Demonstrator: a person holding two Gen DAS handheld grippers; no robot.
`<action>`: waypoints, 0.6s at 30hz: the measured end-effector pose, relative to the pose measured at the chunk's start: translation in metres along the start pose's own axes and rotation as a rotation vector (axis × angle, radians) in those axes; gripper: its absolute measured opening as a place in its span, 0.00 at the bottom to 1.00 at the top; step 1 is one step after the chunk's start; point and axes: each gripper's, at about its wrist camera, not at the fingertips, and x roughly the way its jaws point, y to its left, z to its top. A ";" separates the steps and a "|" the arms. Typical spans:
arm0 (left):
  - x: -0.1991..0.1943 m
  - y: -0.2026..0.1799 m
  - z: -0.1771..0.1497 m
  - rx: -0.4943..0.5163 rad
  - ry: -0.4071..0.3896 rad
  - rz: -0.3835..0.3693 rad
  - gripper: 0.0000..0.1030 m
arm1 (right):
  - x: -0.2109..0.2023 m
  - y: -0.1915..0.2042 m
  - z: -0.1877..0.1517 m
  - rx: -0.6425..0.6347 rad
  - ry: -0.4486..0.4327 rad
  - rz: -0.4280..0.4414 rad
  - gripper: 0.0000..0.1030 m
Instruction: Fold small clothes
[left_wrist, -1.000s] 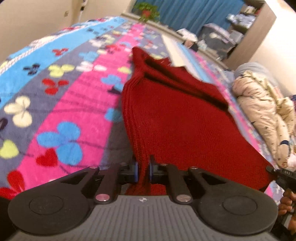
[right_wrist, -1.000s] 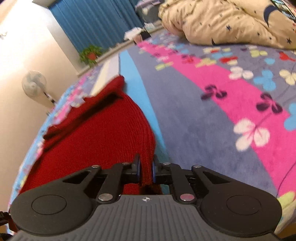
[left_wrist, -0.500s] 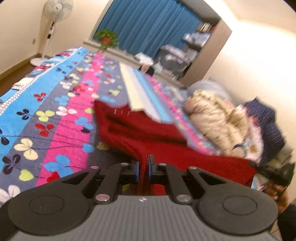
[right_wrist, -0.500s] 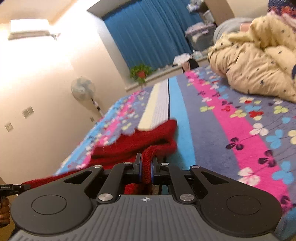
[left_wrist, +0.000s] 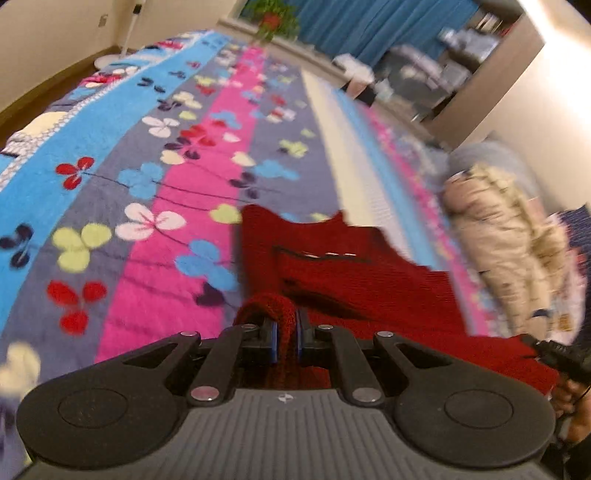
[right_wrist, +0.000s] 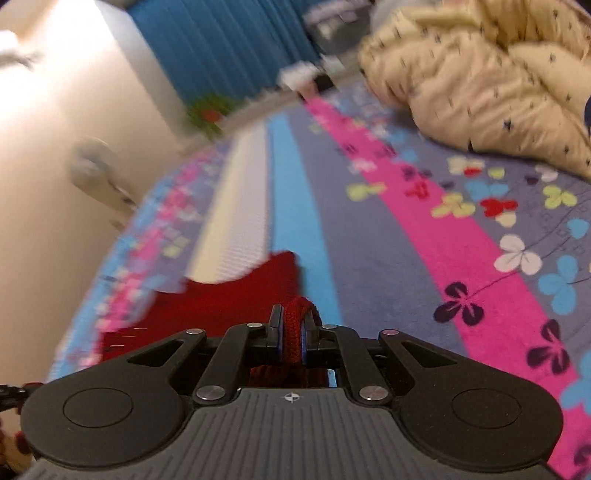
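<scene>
The bed (left_wrist: 110, 155) fills most of both views, covered by a striped blanket (right_wrist: 424, 229) in blue, grey, pink and cream bands printed with clover-shaped flowers. A cream quilted duvet (right_wrist: 480, 74) with small dark marks lies bunched on the bed at about 1 o'clock in the right wrist view; in the left wrist view it sits at 3 o'clock, blurred. Blue curtains (right_wrist: 221, 48) hang at the far wall toward 12 o'clock, with a potted plant (left_wrist: 271, 18) at the bed's far end. A standing fan (right_wrist: 96, 166) shows blurred at 9 o'clock in the right wrist view.

The red knitted garment (left_wrist: 369, 280) lies on the blanket just ahead of both tools, its far edge at the cream and grey stripes. In the left wrist view it spreads from the centre toward 4 o'clock, with a darker seam or opening across its upper part.

The left hand-held gripper (left_wrist: 285, 332) has its jaws nearly together, pinching a rolled fold of the red knit, which bulges up above the blue pads. The right hand-held gripper (right_wrist: 291, 339) is likewise almost closed, clamping a thick edge of the same garment, which loops over the tips. In the left wrist view the other tool's black tip appears at 4 o'clock against the garment's near corner.
</scene>
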 end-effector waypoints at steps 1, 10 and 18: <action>0.016 0.007 0.002 -0.003 0.018 0.016 0.10 | 0.017 0.000 -0.001 -0.004 0.022 -0.023 0.07; 0.059 0.027 0.008 -0.054 0.098 0.051 0.10 | 0.085 0.001 -0.013 -0.039 0.128 -0.131 0.08; 0.050 0.026 0.007 -0.078 0.089 0.017 0.22 | 0.083 -0.008 -0.011 -0.053 0.117 -0.120 0.24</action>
